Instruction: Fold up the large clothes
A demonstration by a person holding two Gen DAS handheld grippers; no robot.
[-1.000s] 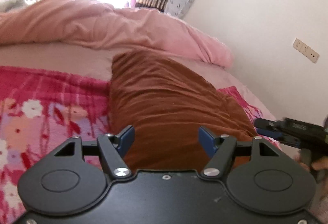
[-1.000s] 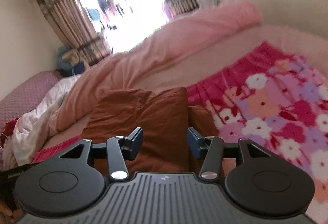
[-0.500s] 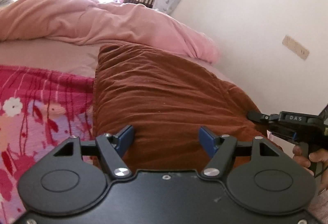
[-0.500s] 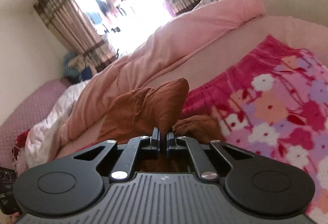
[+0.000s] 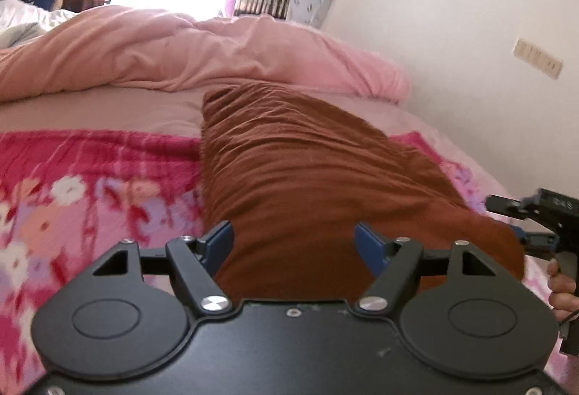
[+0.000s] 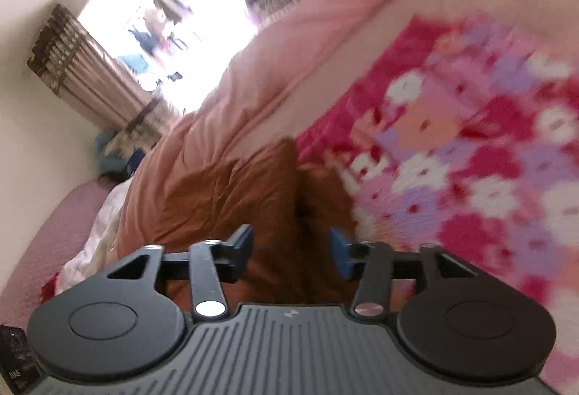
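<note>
Brown, the folded garment (image 5: 311,178) is lying lengthwise on the floral blanket (image 5: 90,185), stretching toward the far pink duvet (image 5: 202,55). The left gripper (image 5: 293,243) and right gripper (image 6: 291,250) are both hovering over its near end, fingers spread wide, grasping nothing.

Ahead of the matt black plastic left hand-held gripper (image 5: 294,245) lay a wrinkled brown cloth garment (image 5: 304,170) on a fuzzy floral blanket (image 5: 90,185).

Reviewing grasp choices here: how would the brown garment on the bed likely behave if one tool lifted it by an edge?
The brown garment is finely wrinkled, so probably floppy and would drape. It looks thin, likely light. Its stacked folds may slide open if lifted from one point.
</note>
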